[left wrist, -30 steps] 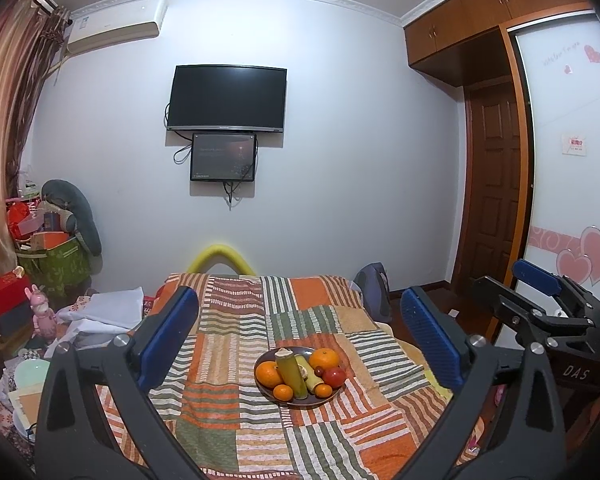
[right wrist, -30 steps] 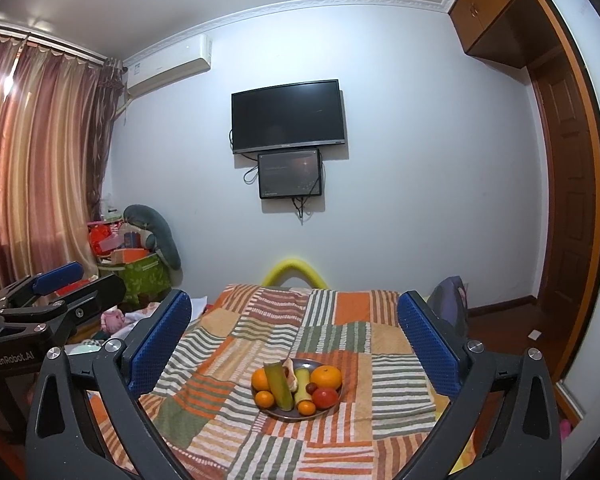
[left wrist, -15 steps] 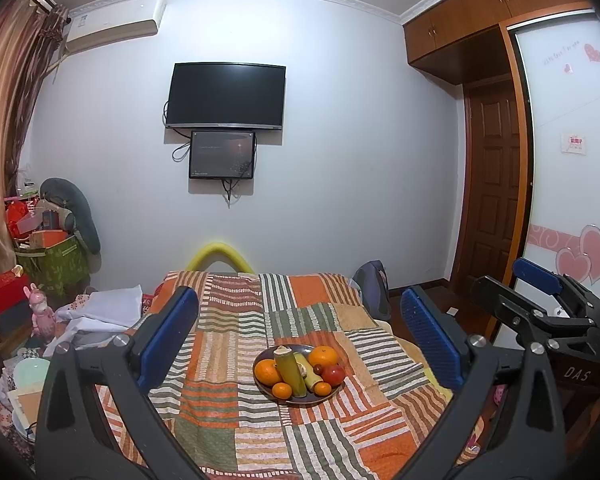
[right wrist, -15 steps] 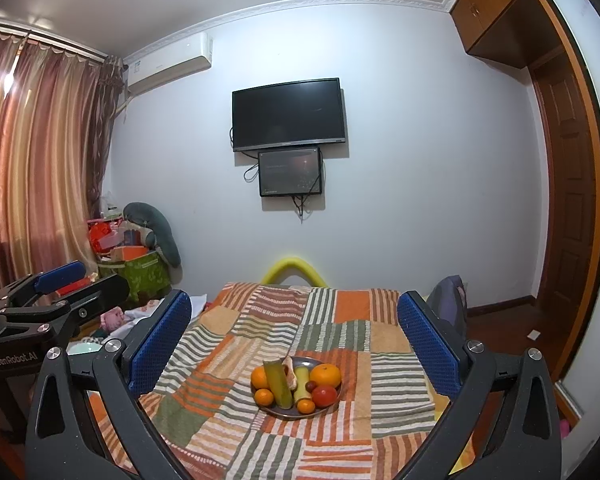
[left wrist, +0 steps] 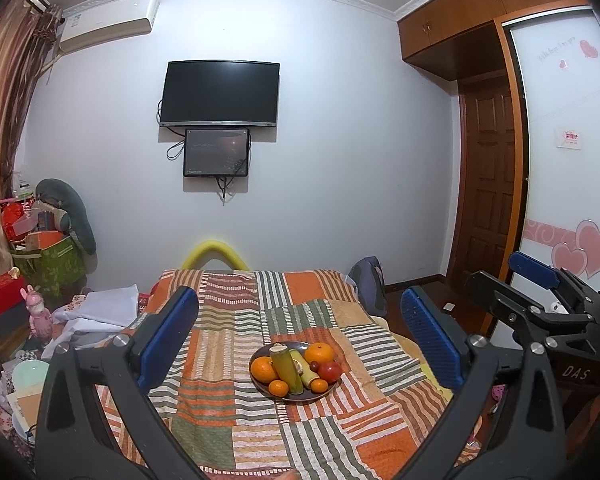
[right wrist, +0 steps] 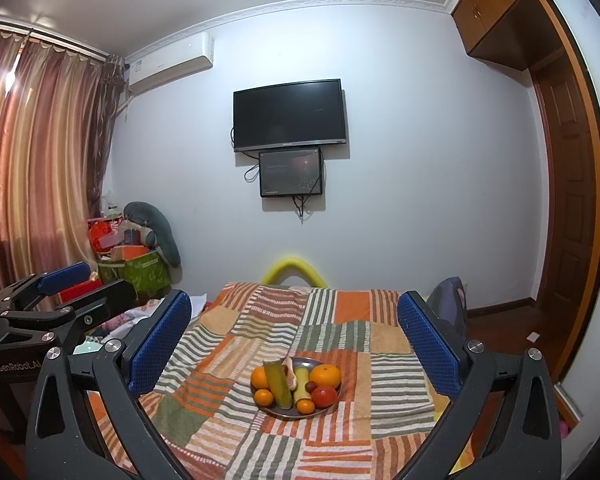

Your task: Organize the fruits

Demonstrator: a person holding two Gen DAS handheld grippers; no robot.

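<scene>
While both tools are hovering above the near end of the bed, the left tool [left wrist: 300, 340] is sitting released, blue pads spread wide with nothing between them, and the right tool [right wrist: 296, 340] is hanging released too, gripping nothing. Patchwork blanket [left wrist: 236, 408] in orange, green and white stripes is covering the bed. Dark plate [left wrist: 296, 398] is resting on the blanket mid-bed, framed between the pads in both views, well apart from either tool. Fruits are piling on it: big orange [left wrist: 264, 369] at left, another orange [left wrist: 319, 353] at back right, red apple [left wrist: 330, 371] just beside it, small tangerine [left wrist: 279, 388] at front, green sugarcane piece [left wrist: 286, 366] lying across the middle, touching its neighbours. Beyond the bed a yellow foam tube [left wrist: 212, 254] is arching against the wall, a grey bag [left wrist: 366, 284] is leaning at the right corner, cluttered boxes [left wrist: 44, 256] are stacking at left. Farther up, the TV [left wrist: 220, 94] and a smaller screen [left wrist: 216, 152] are hanging on the wall
</scene>
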